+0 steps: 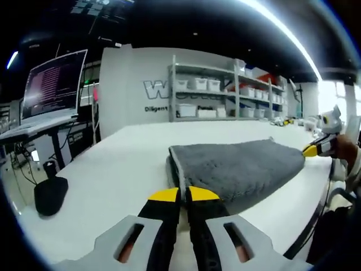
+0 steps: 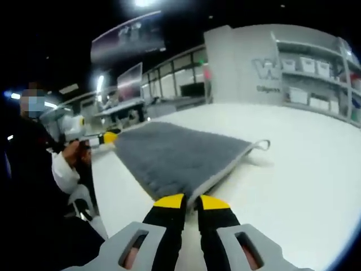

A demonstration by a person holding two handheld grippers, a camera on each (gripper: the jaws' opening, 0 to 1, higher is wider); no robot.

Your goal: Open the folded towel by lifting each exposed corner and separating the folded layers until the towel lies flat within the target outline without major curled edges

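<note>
1. Both claws are pinching the grey plush folded towel at opposite ends; the left gripper, yellow-tipped with black jaws pressed together, is clamping the towel's near edge in the left gripper view, and the right gripper is doing the same at its own near corner in the right gripper view.
2. Each claw is also showing in the other's view at the towel's far end; this two-ended grip looks chosen to stretch the cloth taut, so a folded layer can be drawn apart rather than bunching.
3. Between the claws the towel is sagging slightly and lying just above or on the white tabletop; layers are stacked at its pale-trimmed edge, so unfolding appears unfinished; no target outline is discernible.
4. Left of the towel, a black rounded object is sitting on the tabletop.
5. Beyond the towel, grey shelving with white bins is standing against a white wall; a lit monitor is glowing off to the left.
</note>
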